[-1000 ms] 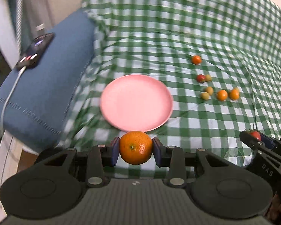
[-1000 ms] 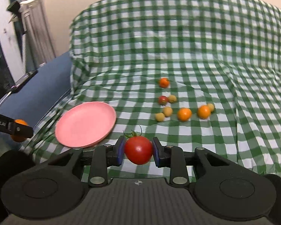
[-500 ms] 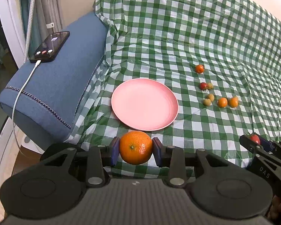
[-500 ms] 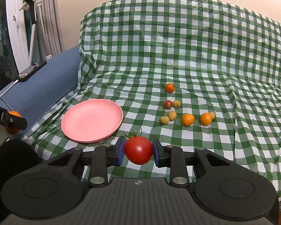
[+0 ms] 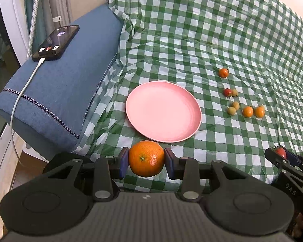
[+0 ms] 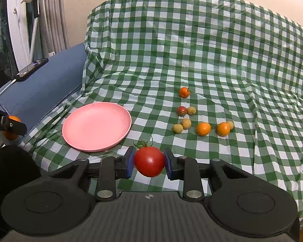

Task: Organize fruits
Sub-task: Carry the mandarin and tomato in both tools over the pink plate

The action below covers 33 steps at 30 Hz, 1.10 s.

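Left gripper [image 5: 146, 159] was clamped on an orange [image 5: 146, 158], pads at its widest girth, stem end facing the camera; likely so the round fruit would not roll out. Right gripper [image 6: 149, 161] pinched a tomato [image 6: 149, 161] the same way, calyx pointing away and up. Both fruits hung short of the plate [image 5: 163, 112], which lay just ahead of the left tool and ahead-left of the right, bare. Orange: pebbled, glossy. Tomato: smooth, deep red. Small fruits [image 6: 203, 129] sat farther ahead on the cloth [image 6: 192, 60], right of the plate.
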Each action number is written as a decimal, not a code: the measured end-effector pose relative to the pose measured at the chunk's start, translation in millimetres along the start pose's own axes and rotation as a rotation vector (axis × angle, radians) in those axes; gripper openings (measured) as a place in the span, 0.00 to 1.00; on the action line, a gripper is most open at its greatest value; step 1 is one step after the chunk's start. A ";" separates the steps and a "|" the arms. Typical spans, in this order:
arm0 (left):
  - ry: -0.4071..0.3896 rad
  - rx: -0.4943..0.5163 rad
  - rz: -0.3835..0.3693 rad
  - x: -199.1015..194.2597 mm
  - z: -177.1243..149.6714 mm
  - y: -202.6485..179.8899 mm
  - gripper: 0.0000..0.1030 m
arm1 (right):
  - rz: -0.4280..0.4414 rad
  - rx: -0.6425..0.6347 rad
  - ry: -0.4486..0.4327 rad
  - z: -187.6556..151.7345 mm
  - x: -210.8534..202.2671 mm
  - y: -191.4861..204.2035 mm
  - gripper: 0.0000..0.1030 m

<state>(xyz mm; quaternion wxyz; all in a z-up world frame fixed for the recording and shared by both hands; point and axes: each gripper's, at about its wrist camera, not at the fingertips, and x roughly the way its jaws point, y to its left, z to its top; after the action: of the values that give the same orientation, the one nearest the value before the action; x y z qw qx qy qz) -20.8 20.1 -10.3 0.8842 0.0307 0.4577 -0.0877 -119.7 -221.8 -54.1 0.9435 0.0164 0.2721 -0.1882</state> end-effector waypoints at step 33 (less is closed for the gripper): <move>0.174 -0.004 0.000 158.0 62.6 -2.4 0.40 | 0.105 -0.050 0.148 44.3 160.4 53.9 0.30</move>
<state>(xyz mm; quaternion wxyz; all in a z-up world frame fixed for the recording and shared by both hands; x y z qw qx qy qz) 118.5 -10.7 -102.8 0.8411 0.0366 0.5331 -0.0838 47.7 -233.2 -103.6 0.9296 0.0212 0.3442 -0.1302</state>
